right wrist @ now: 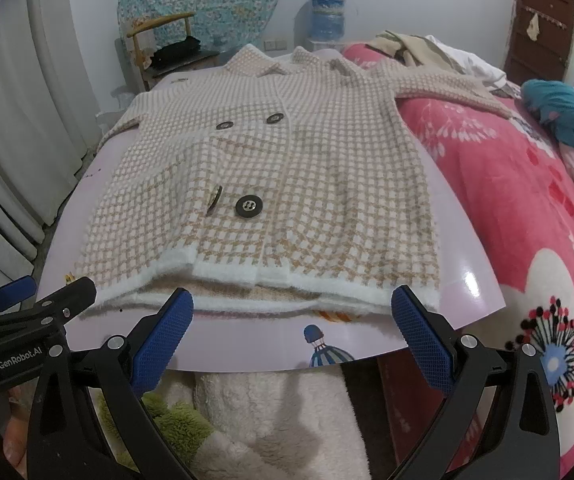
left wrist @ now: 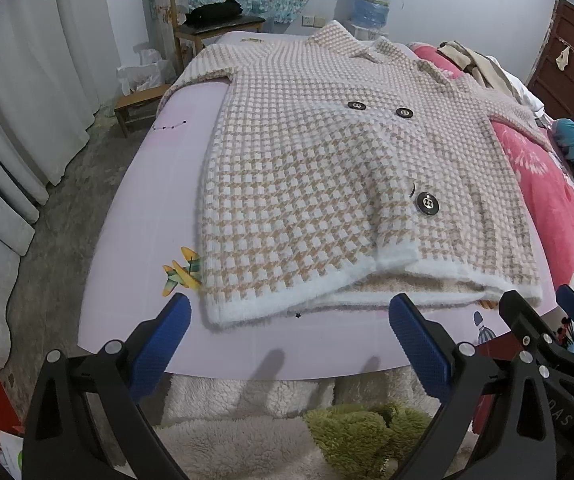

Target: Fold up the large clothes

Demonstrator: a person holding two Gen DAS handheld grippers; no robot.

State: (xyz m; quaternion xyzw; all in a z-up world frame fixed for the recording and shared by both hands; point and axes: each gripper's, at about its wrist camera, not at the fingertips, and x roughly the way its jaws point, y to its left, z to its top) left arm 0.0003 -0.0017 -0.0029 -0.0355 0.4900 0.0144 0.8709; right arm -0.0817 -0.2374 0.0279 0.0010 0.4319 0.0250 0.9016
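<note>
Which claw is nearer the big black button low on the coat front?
Right, by a little. The right claw sits at the hem almost straight below the black button; the left claw is at the hem further toward the coat's left corner.

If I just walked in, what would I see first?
You'd first see the big checked coat with dark buttons, spread flat on the pale purple board in the middle. Next, the bright pink flowered blanket beside it on the right. Closest to you, the left gripper and right gripper are both open, near the coat's white hem.
</note>
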